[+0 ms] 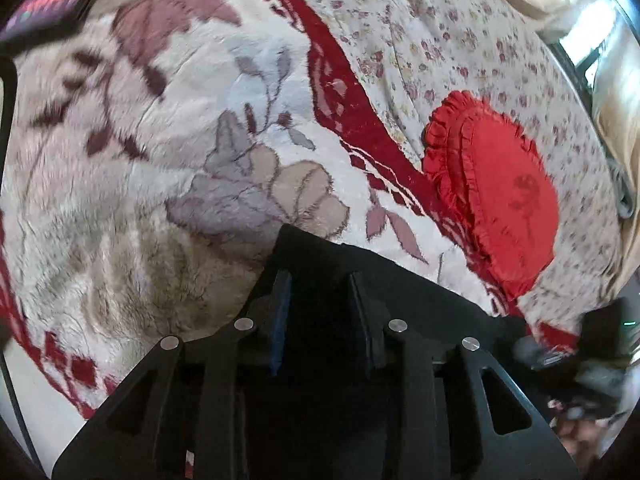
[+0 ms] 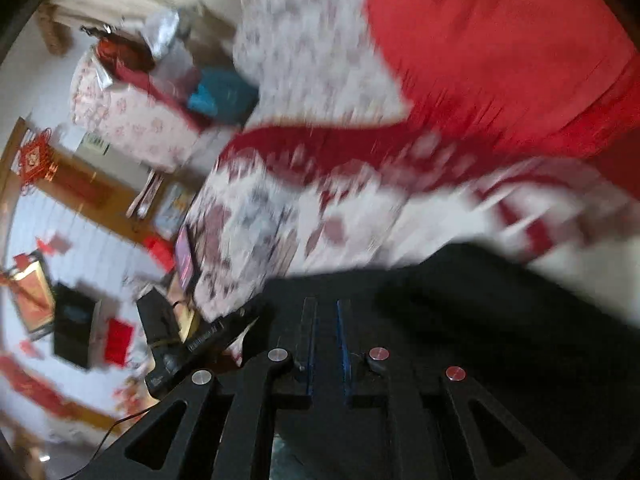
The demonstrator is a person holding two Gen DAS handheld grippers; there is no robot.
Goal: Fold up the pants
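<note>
Where the plush floral blanket [image 1: 132, 152] meets its red border, black pants [image 1: 320, 256] lie under the left gripper [image 1: 320, 280], jaws parted, nothing pinched. Red ruffled pillow [image 1: 504, 196] nearby. Right gripper [image 2: 326, 308]: jaws nearly together, grip indiscernible; only its blurred view shows room clutter.

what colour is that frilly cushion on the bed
Bright red: the frilly cushion shows best in the left wrist view.

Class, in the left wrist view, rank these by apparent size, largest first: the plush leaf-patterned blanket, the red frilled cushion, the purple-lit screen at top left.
1. Plush leaf-patterned blanket, by far the largest.
2. Red frilled cushion.
3. Purple-lit screen, smallest, though cut off by the picture's edge and lying farther away, so its true size is unsure.
</note>
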